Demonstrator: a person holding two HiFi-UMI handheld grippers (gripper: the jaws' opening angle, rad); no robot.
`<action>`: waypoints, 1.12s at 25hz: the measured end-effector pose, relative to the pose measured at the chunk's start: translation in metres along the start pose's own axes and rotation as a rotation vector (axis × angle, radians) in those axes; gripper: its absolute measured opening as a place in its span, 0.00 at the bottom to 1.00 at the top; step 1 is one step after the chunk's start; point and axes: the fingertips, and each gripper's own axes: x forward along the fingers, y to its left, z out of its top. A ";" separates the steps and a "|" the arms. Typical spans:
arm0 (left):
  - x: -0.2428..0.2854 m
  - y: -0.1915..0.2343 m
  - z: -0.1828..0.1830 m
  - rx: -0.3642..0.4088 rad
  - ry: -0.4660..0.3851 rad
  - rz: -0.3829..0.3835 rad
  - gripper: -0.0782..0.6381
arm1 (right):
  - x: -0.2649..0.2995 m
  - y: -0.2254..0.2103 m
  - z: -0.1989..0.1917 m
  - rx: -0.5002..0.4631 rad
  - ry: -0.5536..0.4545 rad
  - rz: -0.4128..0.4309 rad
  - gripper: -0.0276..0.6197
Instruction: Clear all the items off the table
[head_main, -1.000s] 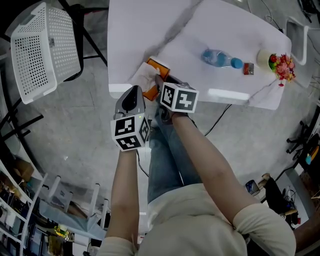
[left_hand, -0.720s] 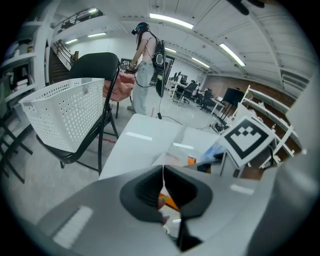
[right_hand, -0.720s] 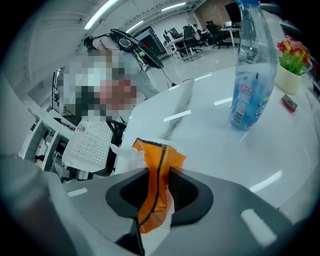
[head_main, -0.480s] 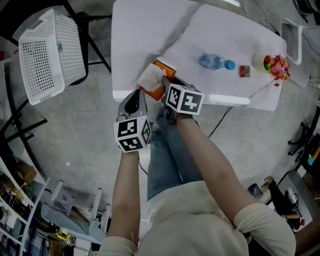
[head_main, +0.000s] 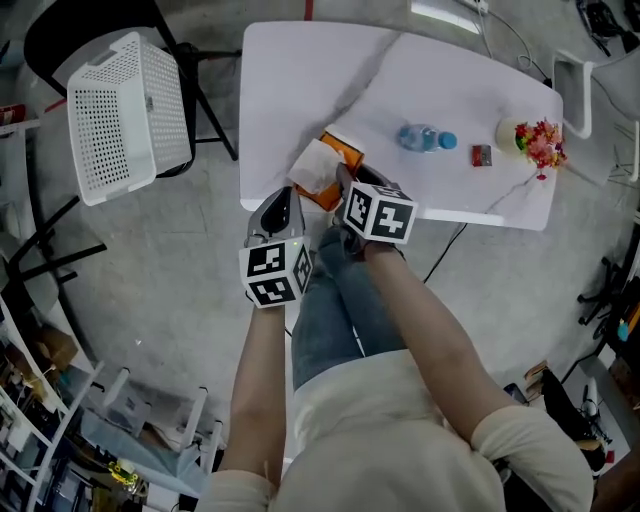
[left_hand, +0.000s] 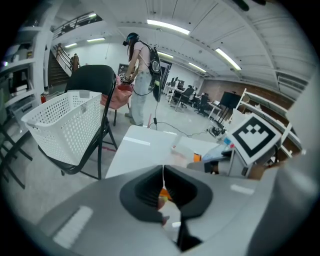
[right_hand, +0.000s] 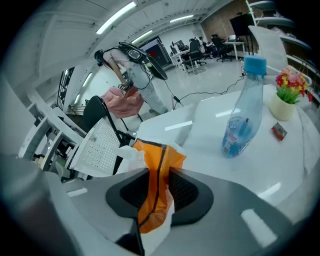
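Pinching an orange packet (right_hand: 162, 155) over the tabletop (head_main: 290, 90) edge in right gripper (right_hand: 159, 181) jaws; pressing left gripper (left_hand: 163, 176) jaws together.

Orange packet (right_hand: 156, 167): crumpled orange film with a dark seam and white lining, clamped between the jaws of the right gripper (head_main: 345, 185).
Bottle (right_hand: 243, 112): clear, blue cap, upright, beyond that gripper, to its right.
Red sachet (right_hand: 278, 131): small, flat, farther right.
Flower pot (right_hand: 283, 106): pale, red and yellow blooms, farthest right.
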 end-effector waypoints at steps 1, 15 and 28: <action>-0.004 -0.002 0.003 0.000 -0.003 -0.001 0.13 | -0.005 0.002 0.002 -0.004 -0.003 0.001 0.20; -0.059 -0.020 0.039 -0.020 -0.049 0.025 0.13 | -0.074 0.030 0.022 -0.078 -0.032 0.044 0.20; -0.101 -0.034 0.061 -0.024 -0.098 0.043 0.13 | -0.120 0.051 0.040 -0.193 -0.064 0.103 0.21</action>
